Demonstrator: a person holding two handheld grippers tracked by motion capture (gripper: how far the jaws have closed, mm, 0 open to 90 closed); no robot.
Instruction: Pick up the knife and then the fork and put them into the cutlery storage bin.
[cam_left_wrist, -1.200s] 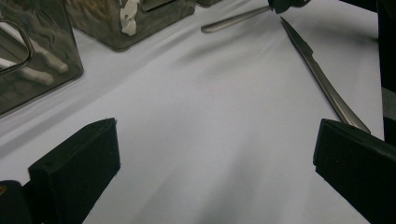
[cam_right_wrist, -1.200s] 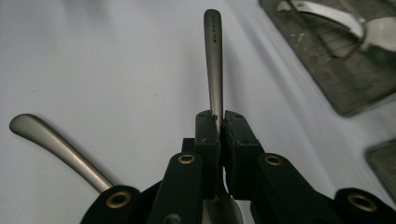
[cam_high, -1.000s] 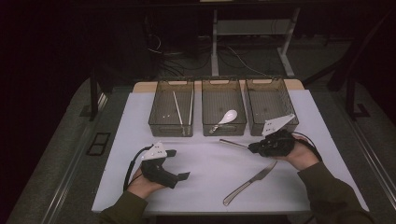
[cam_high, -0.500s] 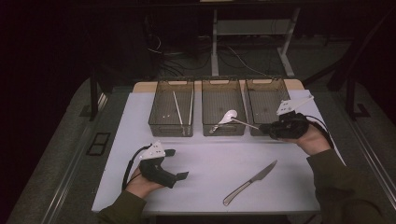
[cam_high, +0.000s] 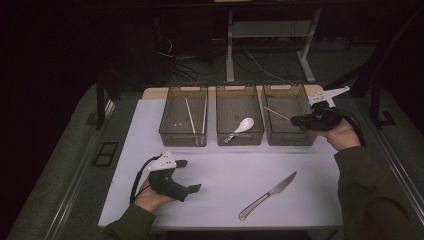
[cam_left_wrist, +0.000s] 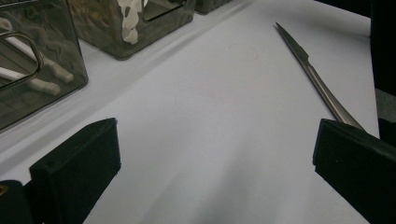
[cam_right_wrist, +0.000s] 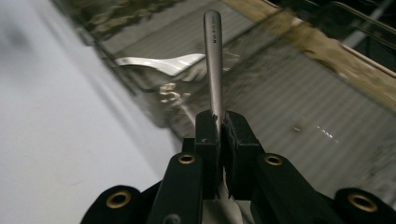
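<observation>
Spreading across the middle of the high view, the white surface (cam_high: 225, 170) carries three clear bins in a row along its far edge at twelve o'clock. The left bin (cam_high: 184, 122) holds thin pale sticks, the middle bin (cam_high: 239, 122) holds a white spoon (cam_high: 241, 127), and the right bin (cam_high: 287, 120) sits under the right tongs (cam_high: 298, 120). At about two o'clock the right tongs hover over that right bin, clenched on a slim metal utensil (cam_right_wrist: 214, 56); the handle end juts out from between the pads over the bin's floor, and what kind of utensil it is cannot be told. At eight o'clock the left tongs (cam_high: 184, 176) rest low over the surface, released and spread wide with nothing between the pads. A metal knife (cam_high: 267, 196) lies flat at five o'clock, well apart from both tongs, its tip pointing toward one o'clock.
</observation>
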